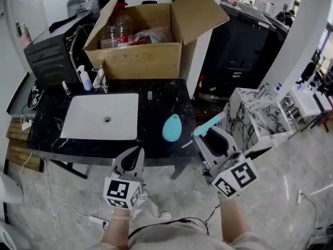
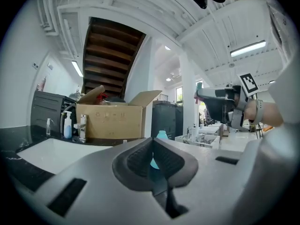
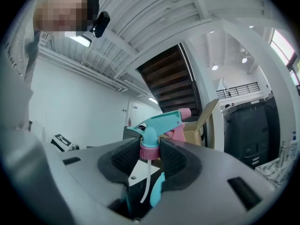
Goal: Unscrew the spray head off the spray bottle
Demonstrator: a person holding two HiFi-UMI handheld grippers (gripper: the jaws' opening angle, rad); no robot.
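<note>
The teal spray bottle body [image 1: 171, 127] stands headless on the black counter [image 1: 156, 113], right of the white sink [image 1: 101, 116]; its top peeks over the jaws as a teal bottle [image 2: 162, 135] in the left gripper view. The teal and pink spray head [image 3: 157, 130] with its white dip tube is off the bottle, clamped by its pink collar in my right gripper [image 3: 150, 156]. From the head view the spray head [image 1: 209, 124] pokes out of my right gripper [image 1: 205, 139], beyond the counter's right end. My left gripper [image 1: 134, 155] is shut and empty, held before the counter's front edge.
A large open cardboard box [image 1: 145, 46] with a plastic bottle and bags stands behind the sink. A faucet [image 1: 99, 79] and a soap dispenser [image 1: 83, 78] sit at the sink's back edge. A black cabinet [image 1: 237, 56] and marble-patterned blocks [image 1: 250, 113] lie to the right.
</note>
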